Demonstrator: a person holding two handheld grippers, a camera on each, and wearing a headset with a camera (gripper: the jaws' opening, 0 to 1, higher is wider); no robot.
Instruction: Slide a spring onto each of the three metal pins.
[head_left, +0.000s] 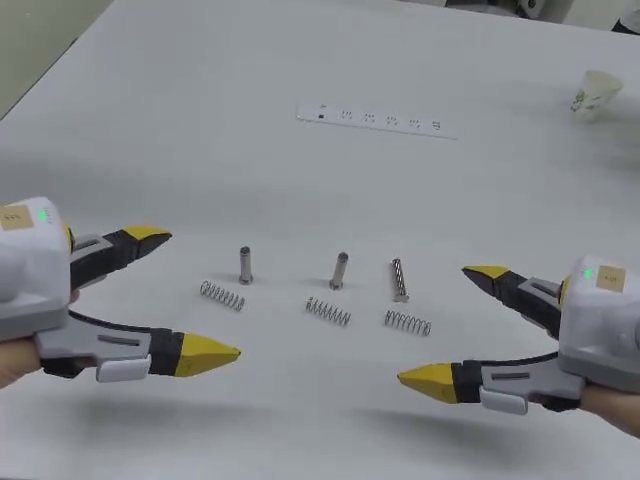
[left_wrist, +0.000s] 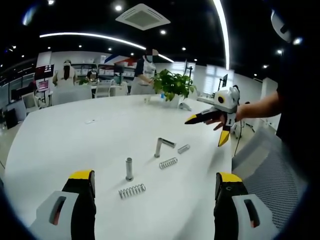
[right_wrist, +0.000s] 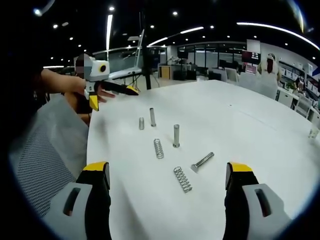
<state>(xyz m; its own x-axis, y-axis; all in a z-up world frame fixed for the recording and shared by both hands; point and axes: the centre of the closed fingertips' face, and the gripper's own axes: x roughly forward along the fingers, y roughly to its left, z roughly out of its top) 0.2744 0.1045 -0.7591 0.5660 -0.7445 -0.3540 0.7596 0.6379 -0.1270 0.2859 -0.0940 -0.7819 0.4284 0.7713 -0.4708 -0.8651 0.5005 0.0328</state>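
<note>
Tongs: left tongs spread wide apart, nothing between them, hovering over the counter at the left end of the row of parts. The right tongs are the same, spread with nothing gripped, at the right end of the row. The two point inward at each other, with the parts between them.

Three pins sit in a line across the counter.
- The left pin is upright.
- The middle pin is upright.
- The right pin is probably lying on its side. The head view is ambiguous, but in the right gripper view the nearest pin lies flat on the counter.

Three springs all lie on their sides, one on the near side of each pin: left spring, middle spring, right spring. None is on a pin. The left and middle springs sit just beside their pins, not touching. The right spring is close to the end of the fallen pin, and I can't tell if they touch.

Further back there is a white power strip, well apart from the parts. A paper cup sits at the far right.
</note>
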